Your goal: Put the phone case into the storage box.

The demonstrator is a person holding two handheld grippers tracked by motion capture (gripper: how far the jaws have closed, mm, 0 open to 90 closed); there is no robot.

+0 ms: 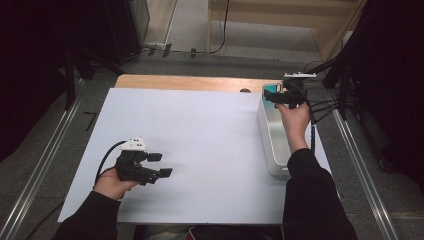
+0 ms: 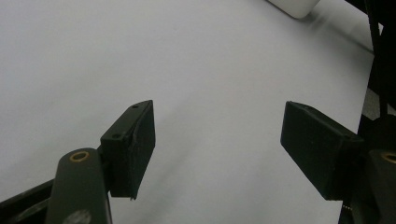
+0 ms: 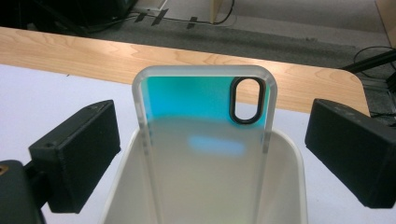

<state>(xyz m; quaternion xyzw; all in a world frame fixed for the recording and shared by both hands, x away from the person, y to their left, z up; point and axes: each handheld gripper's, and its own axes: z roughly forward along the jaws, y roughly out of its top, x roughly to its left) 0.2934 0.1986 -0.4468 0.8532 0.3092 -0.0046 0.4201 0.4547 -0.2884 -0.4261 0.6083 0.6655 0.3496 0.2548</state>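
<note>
In the high view, the right tongs (image 1: 278, 98) are hovering at the upper right of the frame, over the far end of a long white bin (image 1: 266, 131) that is sitting along the right edge of the white sheet (image 1: 190, 150) covering the desk (image 1: 190, 83). The person's right hand (image 1: 294, 119) is reaching over the bin from below, with the dark sleeve (image 1: 312, 200) running down to the bottom right. In the right gripper view, a phone case (image 3: 205, 140) is standing upright in the middle of the frame, its lower part going down inside the bin (image 3: 292, 186) and its top rising above the rim. The case is translucent with a teal sheen across its upper part, and a black-ringed oval camera opening (image 3: 246, 100) is sitting near its upper right corner. The right tongs (image 3: 210, 154) are standing spread wide, one jaw at the left and one at the right of the frame, each clear of the case's edges, so they are pinching nothing. Behind the case the bare wooden strip of the desk (image 3: 70, 49) is crossing the upper part of the frame. At the lower left of the high view, the left tongs (image 1: 161, 165) are resting over the white sheet, held by the left hand (image 1: 114, 182), well apart from the bin. In the left gripper view these tongs (image 2: 217, 149) are also standing spread, with only the plain white sheet (image 2: 140, 56) between the jaws and a corner of the bin (image 2: 294, 7) at the top right.
</note>
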